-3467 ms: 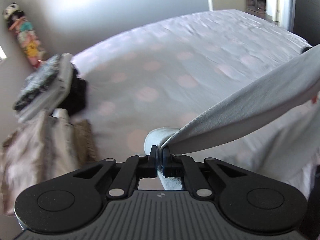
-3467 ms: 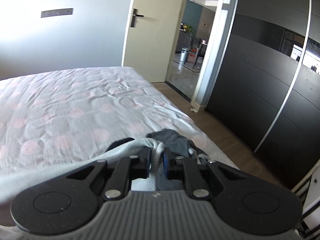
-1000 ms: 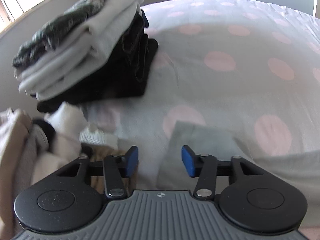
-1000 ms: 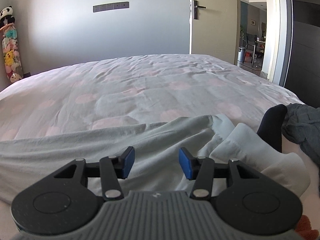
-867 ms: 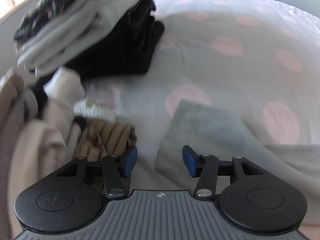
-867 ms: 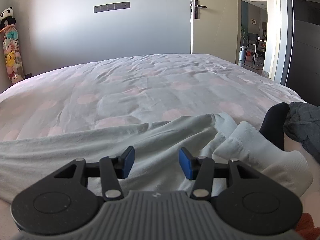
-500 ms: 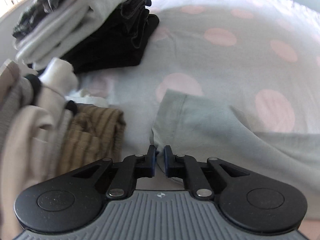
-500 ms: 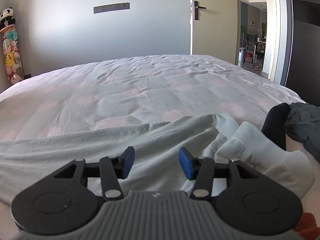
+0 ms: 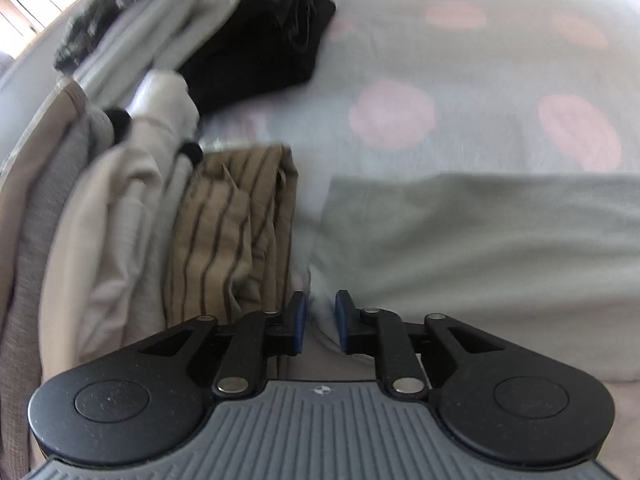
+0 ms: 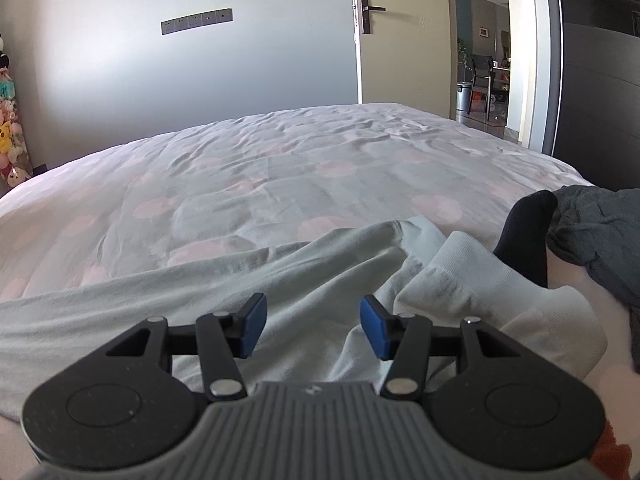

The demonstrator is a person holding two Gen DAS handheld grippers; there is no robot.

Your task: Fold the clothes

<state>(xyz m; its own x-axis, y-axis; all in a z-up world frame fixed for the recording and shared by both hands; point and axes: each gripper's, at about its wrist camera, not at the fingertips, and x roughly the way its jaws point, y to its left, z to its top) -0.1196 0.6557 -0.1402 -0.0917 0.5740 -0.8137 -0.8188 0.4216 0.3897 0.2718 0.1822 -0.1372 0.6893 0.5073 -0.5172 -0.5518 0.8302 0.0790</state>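
The pale grey-green garment [image 9: 480,240] lies flat across the dotted bedspread [image 9: 460,72], its edge just ahead of the left gripper [image 9: 320,322], whose narrow jaws are opening with only bedding between them. The right gripper [image 10: 312,330] hovers half open over the same cloth, jaws opening, gripping nothing. Motion blur smears the folded stack [image 9: 192,32] and striped brown garment [image 9: 236,240] in the left view.

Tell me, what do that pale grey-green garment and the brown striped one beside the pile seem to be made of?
The pale grey-green garment looks like soft, matte cotton knit: it drapes in smooth, gentle folds with a stitched hem. The brown striped piece seems a thinner woven fabric, creasing sharply; the blur leaves the weave uncertain.
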